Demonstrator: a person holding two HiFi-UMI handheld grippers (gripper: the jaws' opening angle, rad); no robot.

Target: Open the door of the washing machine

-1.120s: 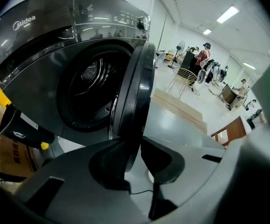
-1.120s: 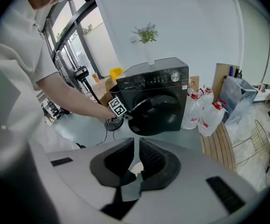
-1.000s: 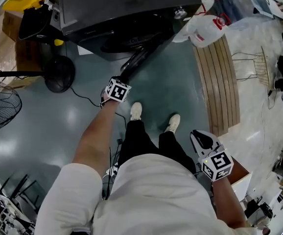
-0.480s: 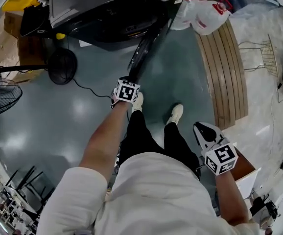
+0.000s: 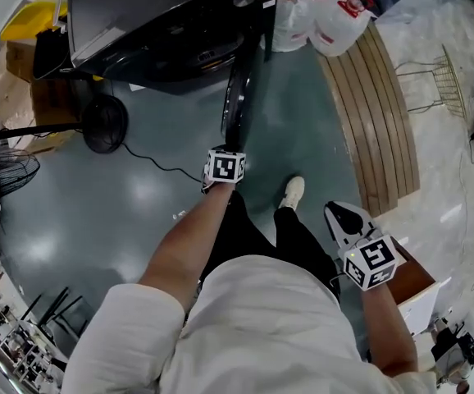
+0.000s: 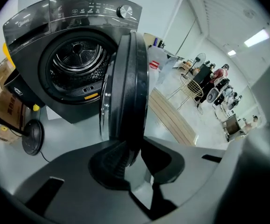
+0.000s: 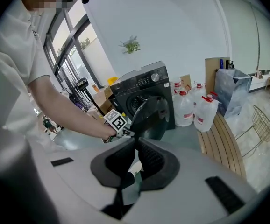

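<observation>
Most of the swing is done: the door (image 5: 236,97) has come wider, my left gripper (image 6: 134,154) clamping its edge, right gripper (image 7: 136,158) closed, empty.

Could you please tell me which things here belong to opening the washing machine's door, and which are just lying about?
Job in hand: washing machine; door, standing open; left gripper, shut on the door's edge.

Lying about: water jugs; wooden bench; standing fan.
</observation>
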